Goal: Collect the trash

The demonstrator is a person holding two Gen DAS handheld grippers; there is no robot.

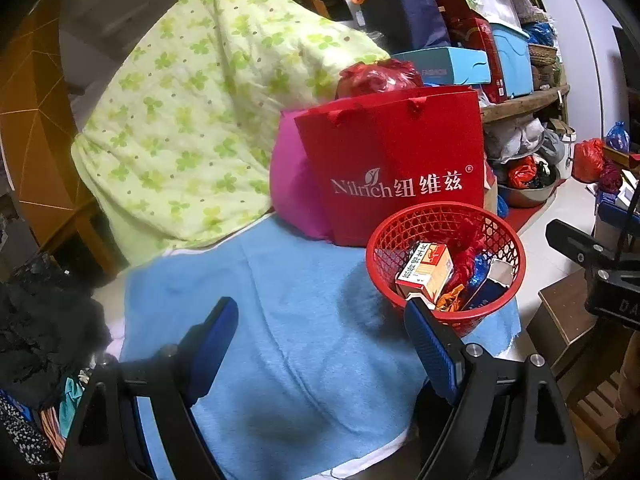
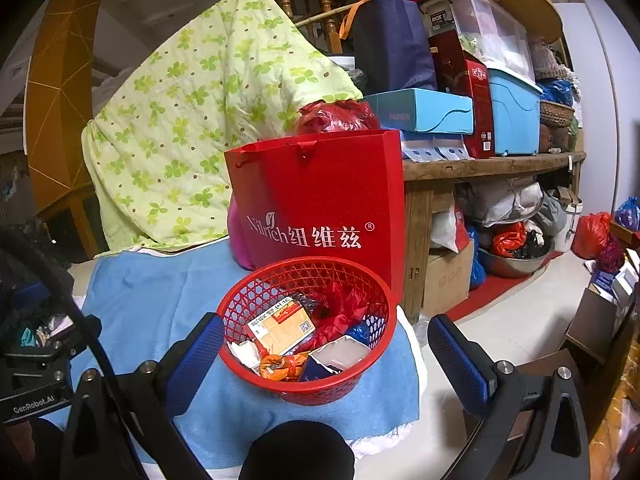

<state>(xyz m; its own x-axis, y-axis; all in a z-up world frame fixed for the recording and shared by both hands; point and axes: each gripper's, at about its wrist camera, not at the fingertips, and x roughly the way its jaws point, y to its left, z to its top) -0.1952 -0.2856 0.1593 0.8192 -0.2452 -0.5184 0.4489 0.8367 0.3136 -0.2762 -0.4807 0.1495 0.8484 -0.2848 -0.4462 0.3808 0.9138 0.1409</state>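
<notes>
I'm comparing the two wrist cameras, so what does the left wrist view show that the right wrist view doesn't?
Only the left wrist view shows the left gripper, open over bare blue towel, with the basket off to its right. Only the right wrist view shows the right gripper, open around the red basket, and the cardboard box under the shelf. Both share the basket, towel and red paper bag.

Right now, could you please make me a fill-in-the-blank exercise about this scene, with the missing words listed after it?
1. The trash lies in a red ____ on the blue towel.
2. Behind the basket stands a paper bag of ____ colour.
3. The quilt is light green with a ____ pattern.
4. Both the left gripper and the right gripper are ____ and hold nothing.

Missing words: basket; red; leaf; open
</notes>
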